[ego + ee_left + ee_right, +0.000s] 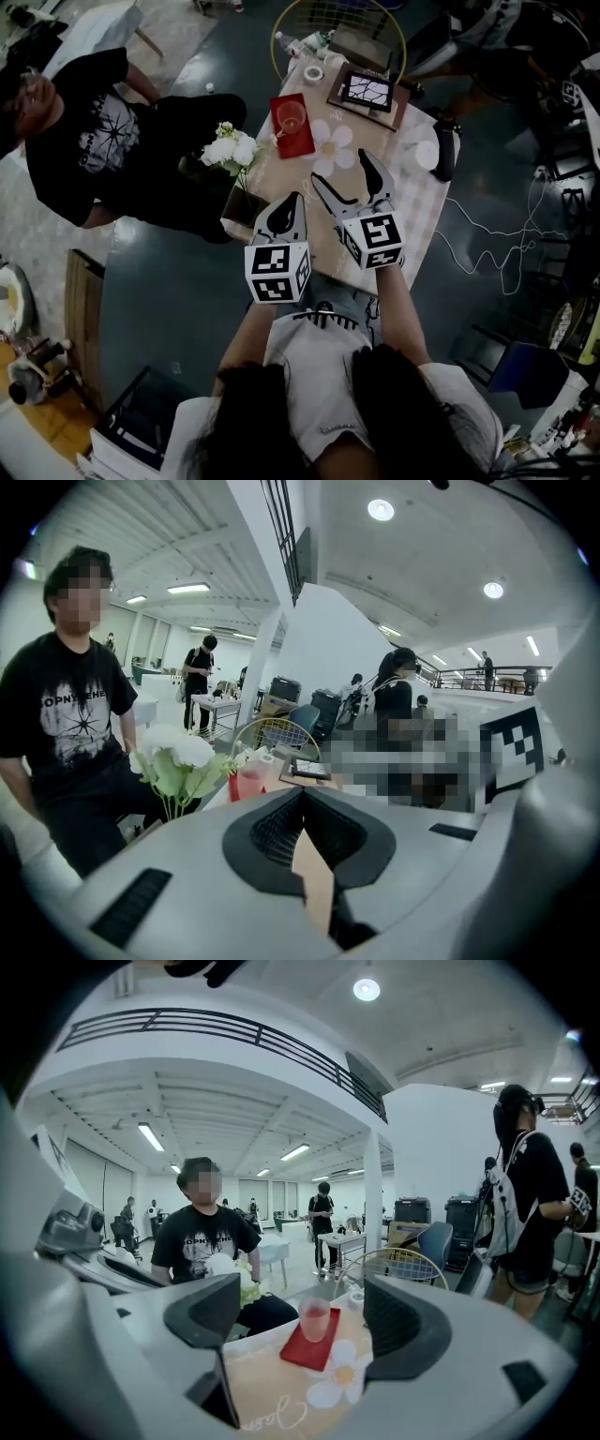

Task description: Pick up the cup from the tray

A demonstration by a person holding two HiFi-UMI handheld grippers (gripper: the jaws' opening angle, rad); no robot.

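Overhead, the cup (291,116) stands on the red tray (300,142) at the counter's (412,202) far end, well apart from both grippers. Left gripper view: the left gripper (302,794) is clenched, empty. Right gripper view: the right gripper (298,1296) is released, its jaws framing the distant cup.

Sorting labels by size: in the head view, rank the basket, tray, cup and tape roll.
Largest to smallest:
1. basket
2. tray
3. cup
4. tape roll, only slightly smaller than the cup
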